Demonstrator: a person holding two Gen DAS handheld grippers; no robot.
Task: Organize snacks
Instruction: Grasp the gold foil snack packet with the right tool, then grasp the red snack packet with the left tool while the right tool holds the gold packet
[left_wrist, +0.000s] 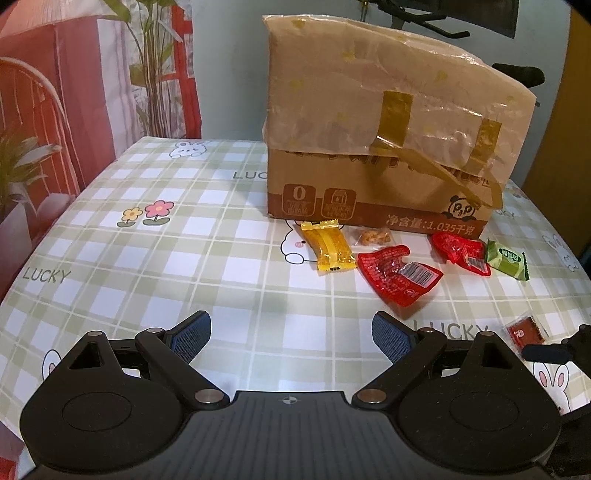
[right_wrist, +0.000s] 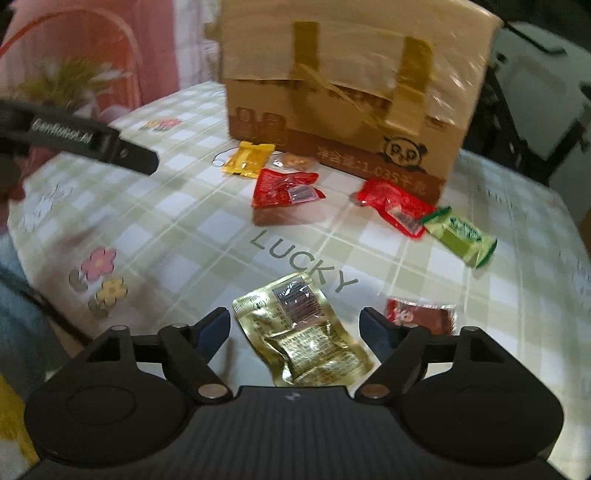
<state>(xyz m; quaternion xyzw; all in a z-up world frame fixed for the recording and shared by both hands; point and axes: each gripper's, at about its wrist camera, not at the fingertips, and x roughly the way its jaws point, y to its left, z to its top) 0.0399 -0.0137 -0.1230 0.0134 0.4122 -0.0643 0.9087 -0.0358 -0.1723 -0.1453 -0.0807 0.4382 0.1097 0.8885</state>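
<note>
A taped cardboard box (left_wrist: 376, 147) stands at the back of the table; it also shows in the right wrist view (right_wrist: 347, 96). Snack packets lie in front of it: a yellow packet (left_wrist: 328, 245), a clear biscuit packet (left_wrist: 373, 236), two red packets (left_wrist: 399, 275) (left_wrist: 461, 251) and a green packet (left_wrist: 508, 258). My left gripper (left_wrist: 291, 338) is open and empty above bare tablecloth. My right gripper (right_wrist: 295, 326) is open, with a gold packet (right_wrist: 303, 328) lying between its fingers. A small red packet (right_wrist: 421, 314) lies just right of it.
The table carries a green checked cloth (left_wrist: 147, 236) with rabbits and the word LUCKY. Part of the left gripper (right_wrist: 74, 136) crosses the right wrist view at upper left. A plant and a red-and-white backdrop (left_wrist: 74, 92) stand behind the table on the left.
</note>
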